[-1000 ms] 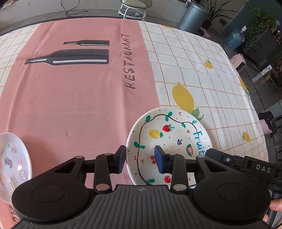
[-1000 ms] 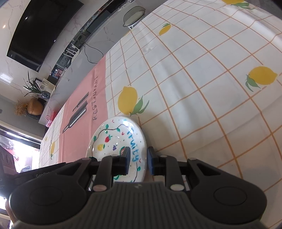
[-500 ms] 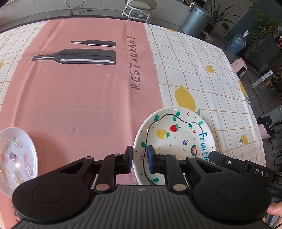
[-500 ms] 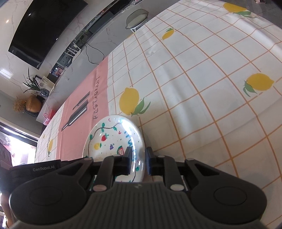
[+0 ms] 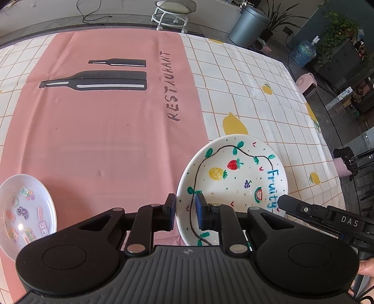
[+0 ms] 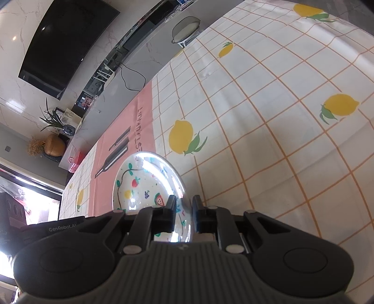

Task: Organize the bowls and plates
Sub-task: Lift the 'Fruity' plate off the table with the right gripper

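A white plate (image 5: 233,182) painted with fruit and the word "Fruity" sits on the tablecloth, where the pink panel meets the lemon check. My left gripper (image 5: 185,207) is shut on its near-left rim, one finger outside and one on the inside face. My right gripper (image 6: 184,205) is shut on the opposite rim of the same plate (image 6: 145,184). Its black body (image 5: 315,215) reaches in from the right in the left wrist view. A smaller white plate with stickers (image 5: 23,215) lies at the far left, apart from both grippers.
The pink panel (image 5: 105,140) with printed bottles stretches ahead and left of the fruit plate. Lemon-check cloth (image 6: 268,140) runs to the right. Beyond the table's far edge stand a stool (image 5: 173,14), a grey bin (image 5: 247,25) and plants. A hand (image 5: 364,269) shows at bottom right.
The left jaws went from wide apart to closed on the fruit plate's rim. The right jaws narrowed slightly onto the opposite rim. The plate now looks more tilted in the right wrist view.
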The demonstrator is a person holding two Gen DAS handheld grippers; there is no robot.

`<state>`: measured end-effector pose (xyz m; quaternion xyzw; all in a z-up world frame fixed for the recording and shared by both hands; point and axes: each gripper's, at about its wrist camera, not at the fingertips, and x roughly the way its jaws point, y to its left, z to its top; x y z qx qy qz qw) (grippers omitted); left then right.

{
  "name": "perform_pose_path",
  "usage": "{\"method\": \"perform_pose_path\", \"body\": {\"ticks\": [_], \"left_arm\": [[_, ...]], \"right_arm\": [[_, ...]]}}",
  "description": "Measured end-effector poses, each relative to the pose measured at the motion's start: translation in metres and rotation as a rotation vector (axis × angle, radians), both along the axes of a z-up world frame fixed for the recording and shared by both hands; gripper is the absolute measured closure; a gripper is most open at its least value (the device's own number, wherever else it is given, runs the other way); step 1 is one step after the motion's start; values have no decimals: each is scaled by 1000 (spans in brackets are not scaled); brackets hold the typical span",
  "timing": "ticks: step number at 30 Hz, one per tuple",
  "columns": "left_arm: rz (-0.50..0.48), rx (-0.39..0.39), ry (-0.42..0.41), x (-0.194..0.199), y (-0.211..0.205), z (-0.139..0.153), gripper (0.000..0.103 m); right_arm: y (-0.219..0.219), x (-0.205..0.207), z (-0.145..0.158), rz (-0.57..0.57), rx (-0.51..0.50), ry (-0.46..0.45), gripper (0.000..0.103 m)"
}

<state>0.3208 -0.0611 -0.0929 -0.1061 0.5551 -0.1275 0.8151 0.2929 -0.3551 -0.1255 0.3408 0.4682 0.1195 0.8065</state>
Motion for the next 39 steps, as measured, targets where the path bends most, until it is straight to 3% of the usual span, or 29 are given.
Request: {"method": "perform_pose_path", "body": {"ticks": [13,24,32,39], "left_arm": [[-20,-23,31,-4,5,4,82],[23,-30,53,3,1,1,82],[-21,-6,67,-3,0,4,82],[-69,30,80,-9,2,10,82]], "right_arm": [[2,-9,8,11,13,-27,89],[-2,2,6,-23,40,-17,89],[-5,-7,7,-8,55,-12,89],[9,-29,18,51,4,-13,89]]}}
